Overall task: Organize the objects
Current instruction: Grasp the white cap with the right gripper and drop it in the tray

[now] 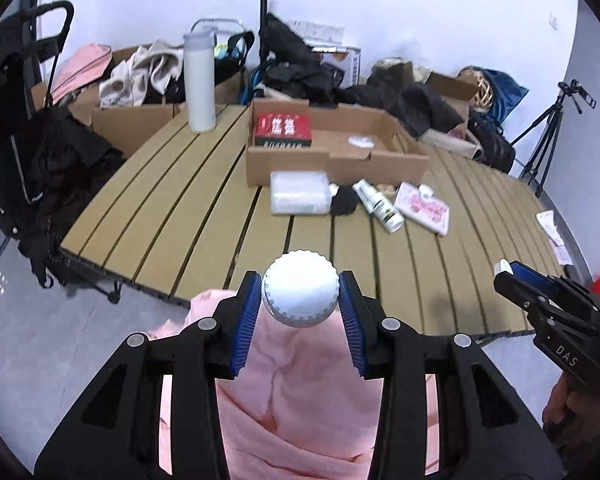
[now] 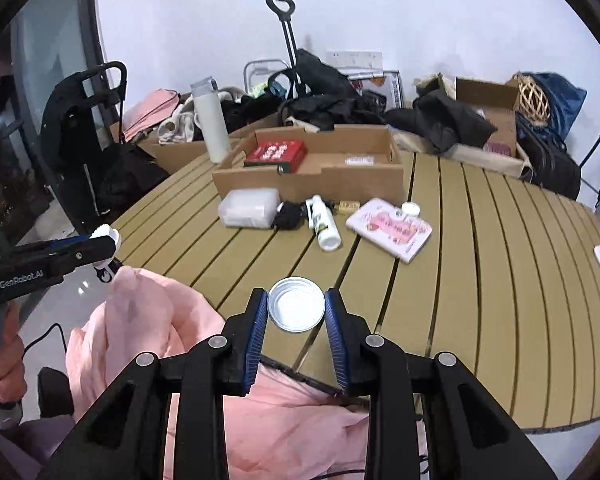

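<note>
**Bottle and cap both held off the desk's near edge**

Bottle, white, sits clamped between your left gripper pads, out past the slatted desk edge, over pink cloth. Your right gripper grasps the round cap, hollow side facing you, above the near edge. Both grippers tilt downward. Open slats lie ahead; the cardboard box and loose items crowd the far middle.
</note>
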{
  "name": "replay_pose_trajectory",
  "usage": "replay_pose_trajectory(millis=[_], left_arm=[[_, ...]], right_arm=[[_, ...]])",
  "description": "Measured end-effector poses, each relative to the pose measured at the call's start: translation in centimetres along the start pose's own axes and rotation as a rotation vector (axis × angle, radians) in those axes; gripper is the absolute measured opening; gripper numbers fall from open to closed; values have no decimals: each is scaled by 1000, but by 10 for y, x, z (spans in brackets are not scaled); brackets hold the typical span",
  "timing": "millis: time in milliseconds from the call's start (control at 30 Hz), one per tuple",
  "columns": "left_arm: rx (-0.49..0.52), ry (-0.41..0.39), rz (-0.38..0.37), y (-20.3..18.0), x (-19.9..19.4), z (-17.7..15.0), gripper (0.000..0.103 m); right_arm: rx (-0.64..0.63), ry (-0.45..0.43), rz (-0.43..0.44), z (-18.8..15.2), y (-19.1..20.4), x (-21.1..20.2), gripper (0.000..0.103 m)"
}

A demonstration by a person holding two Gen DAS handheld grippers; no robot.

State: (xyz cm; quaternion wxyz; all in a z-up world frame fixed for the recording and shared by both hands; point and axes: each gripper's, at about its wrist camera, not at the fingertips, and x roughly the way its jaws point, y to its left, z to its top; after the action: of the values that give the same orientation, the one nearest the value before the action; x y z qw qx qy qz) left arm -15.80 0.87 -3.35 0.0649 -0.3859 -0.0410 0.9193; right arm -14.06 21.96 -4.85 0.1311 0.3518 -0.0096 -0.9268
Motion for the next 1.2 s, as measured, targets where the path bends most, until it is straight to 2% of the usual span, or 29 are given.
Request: replay_pose_trajectory(millis=[133, 233, 367, 467, 567, 633, 700, 800, 867, 1033, 1067, 1167, 1200], left_arm=[[12, -15, -19, -1, -2, 10, 36], [14, -18, -47, 5, 4, 30, 36], [0, -26, -100, 15, 26, 84, 36], [-4, 4, -115, 22, 67, 131, 36], [-22, 83, -114, 33, 130, 167, 36], [-82, 211, -141, 43, 184, 179, 36], [-135, 270, -161, 53, 217, 184, 36], [-112, 298, -125, 57, 254, 189, 36], [-80, 307, -99, 56, 268, 188, 36], [-73, 308, -94, 68, 278, 187, 49], [-77, 304, -113, 71, 275, 187, 52], [-101, 297, -162, 80, 264, 192, 55], [-103, 289, -149, 82, 258, 194, 62]], right_arm=[[-11, -27, 4, 7, -1, -5, 32], [-10, -23, -1, 16, -9, -2, 32], [-22, -43, 19, 55, -24, 6, 32], [-59, -56, 55, 102, -30, 27, 32], [-87, -32, 102, 150, -29, 69, 32], [-110, 5, 141, 175, -23, 110, 32], [-91, 72, 202, 189, -20, 160, 32], [10, 205, 273, 194, -23, 237, 32], [62, 261, 304, 191, -23, 273, 32], [159, 319, 382, 185, -18, 324, 33], [172, 315, 384, 185, -17, 327, 34], [170, 288, 392, 184, -16, 325, 54], [169, 287, 397, 185, -16, 322, 63]])
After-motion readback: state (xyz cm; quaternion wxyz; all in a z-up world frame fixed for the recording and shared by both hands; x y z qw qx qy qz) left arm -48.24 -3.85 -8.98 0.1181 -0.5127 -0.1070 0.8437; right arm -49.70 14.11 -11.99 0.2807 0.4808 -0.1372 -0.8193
